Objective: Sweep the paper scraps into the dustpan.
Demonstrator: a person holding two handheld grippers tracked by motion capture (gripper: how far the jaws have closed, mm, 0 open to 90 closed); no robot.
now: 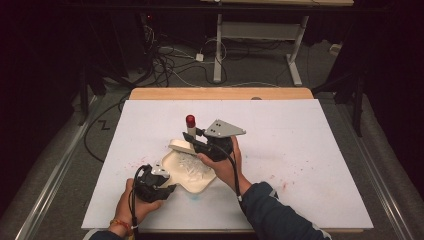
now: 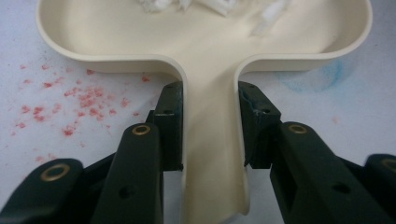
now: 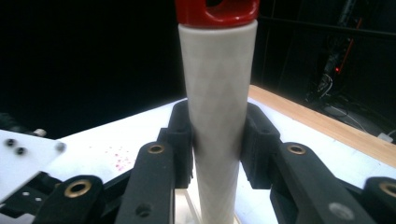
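A cream dustpan (image 1: 196, 181) lies near the table's front, with white shreds (image 1: 189, 162) in its bowl. My left gripper (image 1: 169, 182) is shut on the pan's handle (image 2: 212, 140); the pads press its two sides, and the bowl's rim (image 2: 116, 63) lies just beyond. A brush stands upright at the pan's far edge, with a white handle (image 3: 217, 107), a red cap (image 3: 217, 11) and a cream head (image 1: 180, 146). My right gripper (image 1: 194, 140) is shut on that white handle below the cap, its pads (image 3: 182, 140) squeezing the shaft.
A white sheet (image 1: 300, 150) covers the table and a wooden strip (image 1: 220, 93) runs along the far edge. Red specks (image 2: 79, 102) and a blue smudge (image 2: 313, 77) mark the sheet beside the pan. Cables and desk legs (image 1: 218, 55) lie on the floor beyond.
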